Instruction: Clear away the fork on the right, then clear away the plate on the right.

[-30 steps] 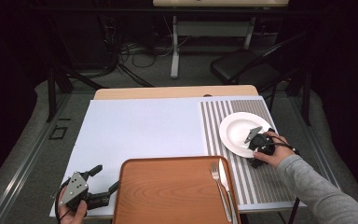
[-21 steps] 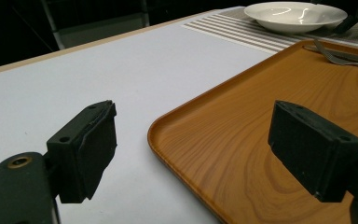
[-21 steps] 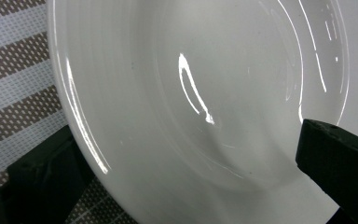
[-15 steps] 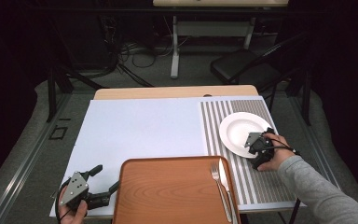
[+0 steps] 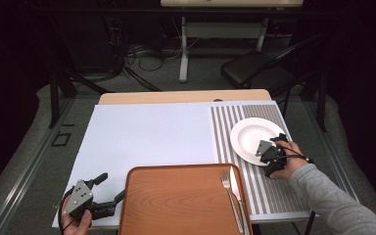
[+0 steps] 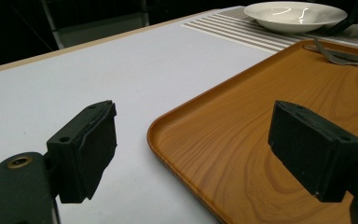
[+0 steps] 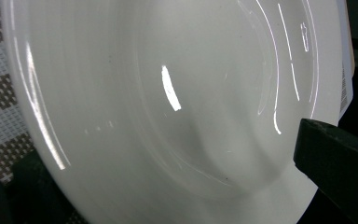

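- A white table [image 5: 147,137] spans the high view, with a grey-and-white striped mat [image 5: 225,127] covering its 3 o'clock side.
- A wooden tray [image 5: 176,205] sits at 6 o'clock against the near edge of the table, its right side lying over the striped mat; in the left gripper view its rounded corner [image 6: 168,135] curves between the two jaws.
- A white plate [image 5: 252,138] rests on the mat at about 3 o'clock, just beyond the tray's far right corner (glossy, with light streaks across its bowl [image 7: 168,93] in the right gripper view).
- The right gripper [image 5: 272,149] is at the plate's near right rim, at roughly 4 o'clock of the plate, held by a hand in a grey sleeve. One jaw shows above the rim and the other, darker, below it, so the jaws bracket the rim; whether they actually press on it cannot be told.
- The left gripper [image 5: 108,188] lies low on the table at 7 o'clock, just beside the tray's left edge. Its jaws stand wide apart with nothing between them, one over the white surface and one over the tray.
- A fork [image 5: 231,198] and a knife [image 5: 237,196] lie side by side along the tray's right side, handles toward the near edge.
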Demonstrator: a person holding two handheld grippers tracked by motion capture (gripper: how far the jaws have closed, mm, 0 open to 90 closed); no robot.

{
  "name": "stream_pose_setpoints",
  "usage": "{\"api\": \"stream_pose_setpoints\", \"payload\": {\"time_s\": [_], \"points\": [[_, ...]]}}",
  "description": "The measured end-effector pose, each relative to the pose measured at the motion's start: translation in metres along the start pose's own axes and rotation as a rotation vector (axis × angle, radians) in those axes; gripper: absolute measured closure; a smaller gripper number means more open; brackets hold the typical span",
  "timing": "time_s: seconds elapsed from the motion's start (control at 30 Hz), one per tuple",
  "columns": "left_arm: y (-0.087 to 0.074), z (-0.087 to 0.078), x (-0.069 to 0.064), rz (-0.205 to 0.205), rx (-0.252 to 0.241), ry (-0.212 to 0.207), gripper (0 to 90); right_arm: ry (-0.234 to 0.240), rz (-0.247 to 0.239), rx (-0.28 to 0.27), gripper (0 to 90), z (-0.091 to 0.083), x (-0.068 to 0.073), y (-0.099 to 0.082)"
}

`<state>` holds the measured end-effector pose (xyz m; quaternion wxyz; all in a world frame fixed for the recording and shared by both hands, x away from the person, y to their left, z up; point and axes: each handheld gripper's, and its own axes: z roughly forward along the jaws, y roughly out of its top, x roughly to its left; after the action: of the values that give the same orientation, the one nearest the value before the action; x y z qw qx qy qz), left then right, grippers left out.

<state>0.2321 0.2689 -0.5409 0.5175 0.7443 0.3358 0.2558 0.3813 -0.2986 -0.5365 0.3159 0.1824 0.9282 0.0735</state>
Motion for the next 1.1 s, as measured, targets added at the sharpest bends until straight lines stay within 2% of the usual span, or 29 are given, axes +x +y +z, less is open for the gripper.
{"api": "stream_pose_setpoints", "payload": {"time_s": [0.03,0.17,0.2,0.6,0.63,0.67,0.87,1.0,1.03,1.07,1.1], "points": [[0.0,0.0001,-0.0001,-0.002,0.0,0.0,15.7,-0.007,-0.003,-0.012,0.1,0.001,0.0004,0.0],[0.0,0.0004,0.0001,-0.001,0.001,-0.001,15.7,-0.013,-0.017,0.01,0.0,0.0001,0.0004,0.0013],[0.0,0.0005,0.0002,-0.001,0.001,-0.001,15.7,-0.021,-0.013,-0.009,0.0,0.0012,0.0014,0.0008],[0.0,0.0008,0.0004,-0.001,0.002,-0.002,15.7,-0.019,-0.003,-0.008,0.0,0.0014,0.0015,0.0006],[-0.0001,0.0008,0.0002,-0.002,0.002,-0.002,15.7,-0.024,-0.007,-0.027,0.0,0.0026,0.0013,0.0002],[0.0,0.0007,0.0002,0.0,0.003,-0.001,15.7,-0.024,-0.016,-0.012,0.0,0.0012,0.001,0.0007],[0.0,0.0006,0.0001,-0.002,0.001,0.0,15.7,-0.028,-0.021,-0.017,0.0,0.0015,0.0011,0.0007],[-0.0001,0.0008,0.0,0.0,0.002,-0.002,15.6,-0.025,-0.027,-0.001,0.0,0.0004,0.0007,0.0013],[-0.0001,0.0006,0.0,0.0,0.002,-0.001,15.7,-0.038,-0.016,-0.049,0.0,0.0037,0.0019,0.0],[-0.0001,0.0005,0.0,-0.002,0.001,-0.001,15.7,-0.033,-0.01,-0.013,0.0,0.0011,0.0024,0.0007],[-0.0001,0.0004,0.0002,-0.003,0.001,0.0,15.7,-0.034,-0.021,-0.016,0.0,0.0012,0.0018,0.0009]]}}
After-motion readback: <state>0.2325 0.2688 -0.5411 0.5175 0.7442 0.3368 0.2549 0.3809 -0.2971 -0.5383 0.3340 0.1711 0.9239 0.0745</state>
